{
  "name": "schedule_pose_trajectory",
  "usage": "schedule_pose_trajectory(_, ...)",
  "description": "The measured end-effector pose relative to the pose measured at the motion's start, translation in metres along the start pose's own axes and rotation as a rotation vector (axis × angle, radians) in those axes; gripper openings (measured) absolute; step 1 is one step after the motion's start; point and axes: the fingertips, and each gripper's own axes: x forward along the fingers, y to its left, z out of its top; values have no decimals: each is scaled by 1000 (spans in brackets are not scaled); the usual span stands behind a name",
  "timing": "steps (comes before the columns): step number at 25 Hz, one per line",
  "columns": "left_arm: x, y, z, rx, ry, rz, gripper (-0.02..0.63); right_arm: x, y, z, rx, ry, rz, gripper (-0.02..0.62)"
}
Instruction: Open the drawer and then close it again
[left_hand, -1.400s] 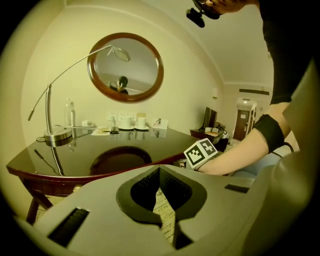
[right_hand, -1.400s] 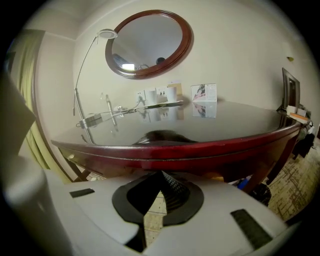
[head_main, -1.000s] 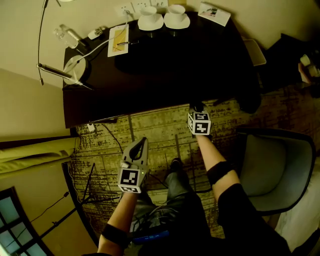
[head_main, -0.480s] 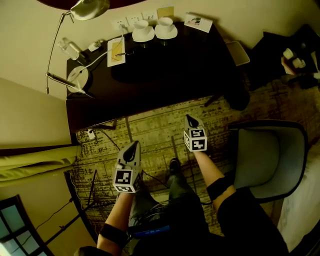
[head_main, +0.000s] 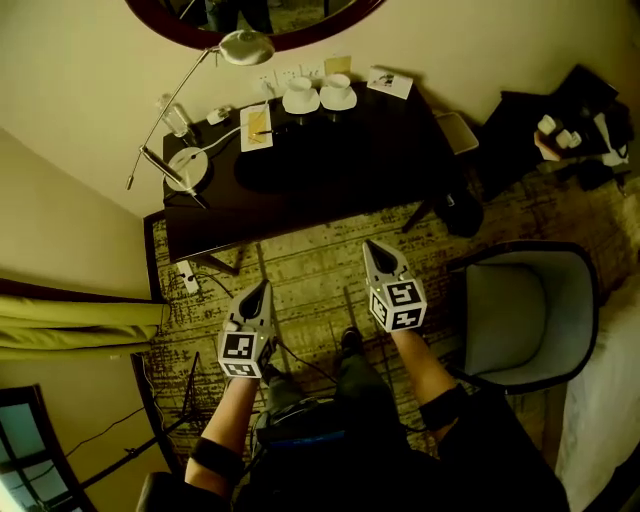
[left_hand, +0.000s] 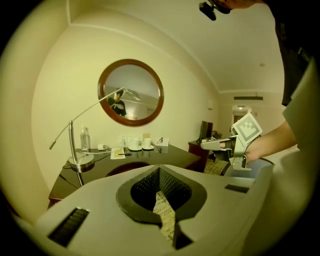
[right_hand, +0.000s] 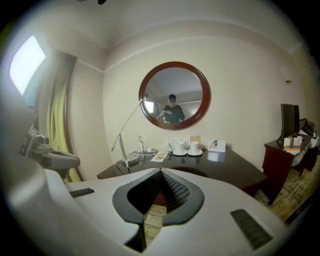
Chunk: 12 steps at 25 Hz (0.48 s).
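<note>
Lifting your left tongs (head_main: 262, 288) and right tongs (head_main: 372, 248) back off the counter (head_main: 330, 165) at upper centre, both clenched, empty. No drawer shows sticking out, so it's probably shut again.

Closed claw (right_hand: 160, 173), dark desk (right_hand: 235, 170), round mirror (right_hand: 174, 95)

1. A round mirror (head_main: 255, 15) in a dark frame hangs on the cream wall above a dark desk (head_main: 350, 150).
2. A thin-armed desk lamp (head_main: 246, 47) stands at the desk's left end, with a water bottle (head_main: 174, 117) near its base.
3. Two white cups on saucers (head_main: 300, 96) (head_main: 338, 92) sit side by side at the back edge, with a card (head_main: 388, 83) to their right and a sheet of paper (head_main: 257, 128) to their left.
4. A grey armchair (head_main: 525, 315) stands on patterned carpet (head_main: 310, 260) at the right.
5. A yellow-green curtain (head_main: 80, 325) hangs at the left.
</note>
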Motion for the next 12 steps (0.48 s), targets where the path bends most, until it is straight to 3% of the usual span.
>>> schedule_pose_trajectory(7,-52,34,8,8,-42,19,0,-32,85,38,-63,-57,74,3)
schedule_pose_trajectory(12,-82,64,20,0,-71,54,0,-30,123,47,-70,-74,100,3)
